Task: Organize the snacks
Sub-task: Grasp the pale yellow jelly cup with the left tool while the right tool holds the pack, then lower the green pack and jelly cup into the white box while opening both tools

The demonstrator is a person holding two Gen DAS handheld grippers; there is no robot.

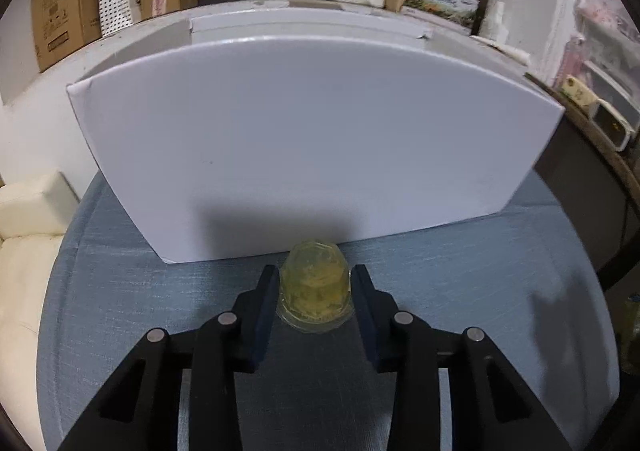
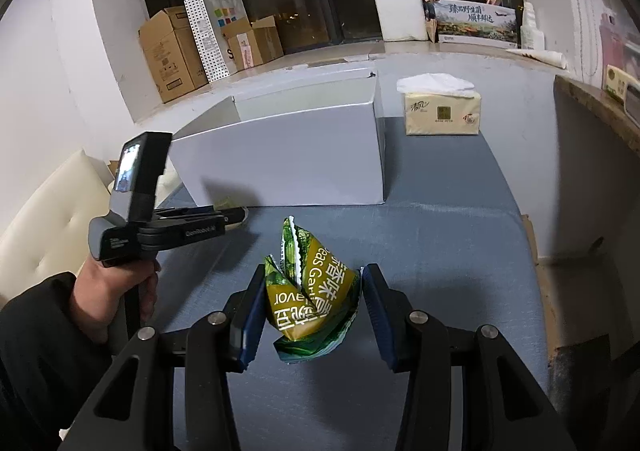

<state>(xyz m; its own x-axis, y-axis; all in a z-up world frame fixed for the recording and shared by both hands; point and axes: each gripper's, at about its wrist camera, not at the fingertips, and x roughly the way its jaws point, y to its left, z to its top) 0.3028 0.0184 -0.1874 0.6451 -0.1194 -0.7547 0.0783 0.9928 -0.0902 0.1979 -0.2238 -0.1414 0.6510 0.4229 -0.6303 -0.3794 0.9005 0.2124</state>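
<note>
Blue cloth table (image 2: 460, 211) before dark windows (image 2: 304, 7), left tongs (image 1: 315, 278) clamped on jelly cup (image 1: 315, 283), right tongs (image 2: 314, 279) on green packet (image 2: 316, 291).

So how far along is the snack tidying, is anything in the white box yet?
Nothing visibly done: neither view shows the inside of the white box. In hand: the left gripper is shut on a yellow jelly cup in front of the box, and the right gripper pinches a green pea snack packet above the blue cloth. Left: putting both away, presumably in the box.
</note>
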